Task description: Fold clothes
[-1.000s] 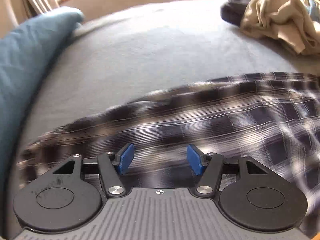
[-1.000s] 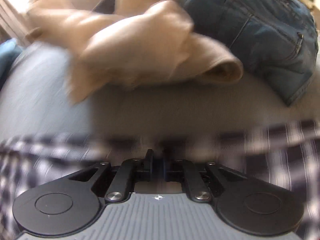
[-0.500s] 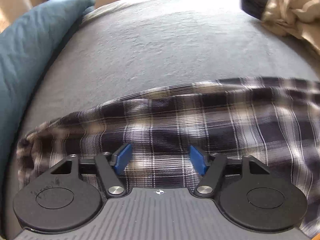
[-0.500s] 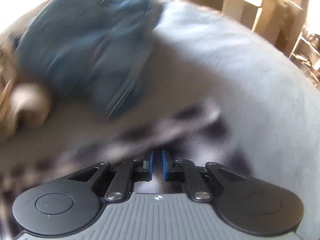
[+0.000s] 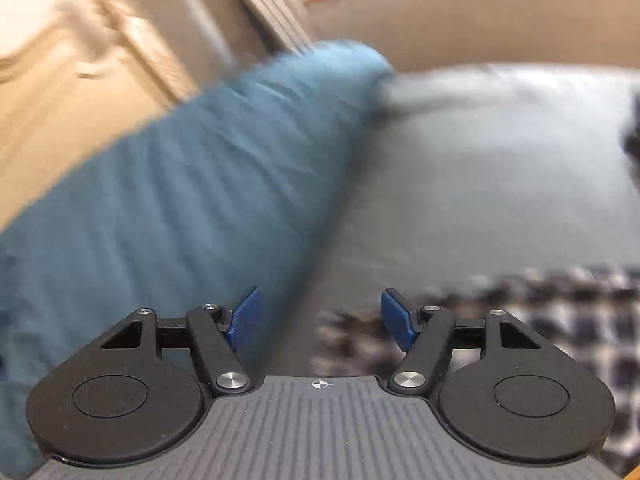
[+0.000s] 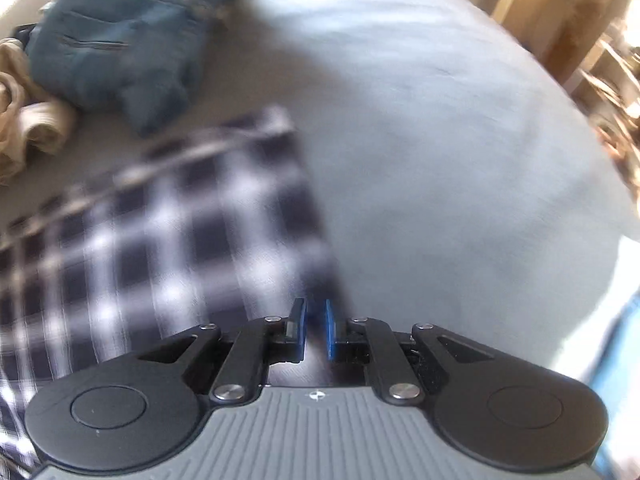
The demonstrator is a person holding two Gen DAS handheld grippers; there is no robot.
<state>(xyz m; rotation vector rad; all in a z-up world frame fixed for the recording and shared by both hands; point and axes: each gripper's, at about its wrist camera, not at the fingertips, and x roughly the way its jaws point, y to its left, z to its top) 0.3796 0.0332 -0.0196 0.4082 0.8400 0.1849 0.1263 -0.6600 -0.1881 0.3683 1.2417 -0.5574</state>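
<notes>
A dark blue and white plaid shirt (image 6: 180, 232) lies spread on the grey bed (image 6: 440, 140). Its right edge runs down into my right gripper (image 6: 314, 328). That gripper's blue pads stand a narrow slit apart, pinching the shirt's edge. In the left wrist view the same plaid shirt (image 5: 560, 320) shows blurred at the lower right. My left gripper (image 5: 320, 320) hangs above the bed with its jaws wide open and nothing between them, just left of the shirt's end.
A long blue pillow (image 5: 180, 200) lies along the bed's left side, with pale wooden furniture (image 5: 60, 60) behind it. Folded blue jeans (image 6: 120, 40) and a beige garment (image 6: 24, 120) lie at the far left of the bed. Brown boxes (image 6: 560, 12) stand beyond the bed.
My left gripper has risen off the plaid shirt and swung left toward the pillow, jaws a little wider. My right gripper has swept right across the bed, and the shirt's edge came with it.
</notes>
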